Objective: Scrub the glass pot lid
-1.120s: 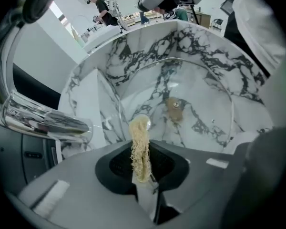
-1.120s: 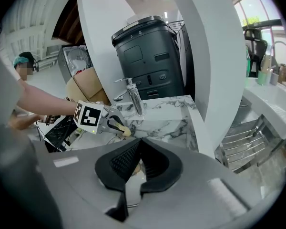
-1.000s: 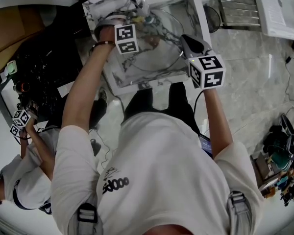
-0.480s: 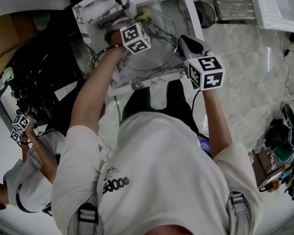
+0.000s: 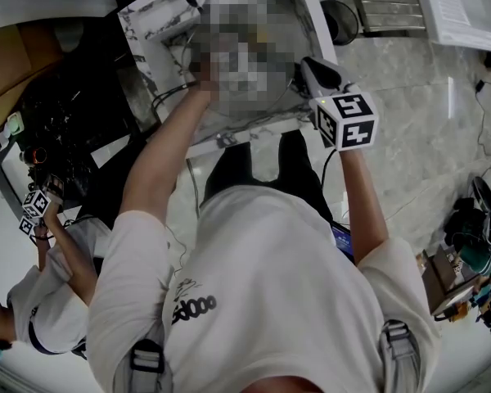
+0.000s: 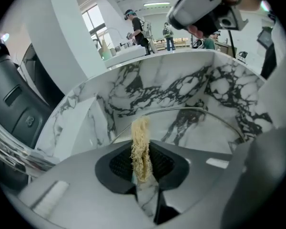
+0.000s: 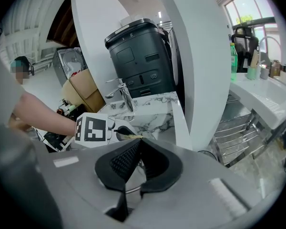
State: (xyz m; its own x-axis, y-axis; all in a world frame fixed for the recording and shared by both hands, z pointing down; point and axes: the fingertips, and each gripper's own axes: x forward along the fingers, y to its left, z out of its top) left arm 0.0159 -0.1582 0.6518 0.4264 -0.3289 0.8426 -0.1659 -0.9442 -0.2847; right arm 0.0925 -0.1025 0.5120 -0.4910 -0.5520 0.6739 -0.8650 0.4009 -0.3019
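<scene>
Marble sink surrounds glass lid. Left gripper fingers clamp fibrous scrubber; right gripper fingers closed on lid's rim.

Left claw and right claw both clamped, arms outstretched.

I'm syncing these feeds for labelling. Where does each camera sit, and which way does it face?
Head view: on the person's head, facing steeply down at the marble sink; shows shoulders, both arms, the right gripper.
Left gripper view: on the left gripper, facing along jaws shut on a loofah at the glass pot lid.
Right gripper view: on the right gripper, facing across the sink; shows the left forearm.
Shared: all show the sink; the right gripper view catches the left gripper.
</scene>
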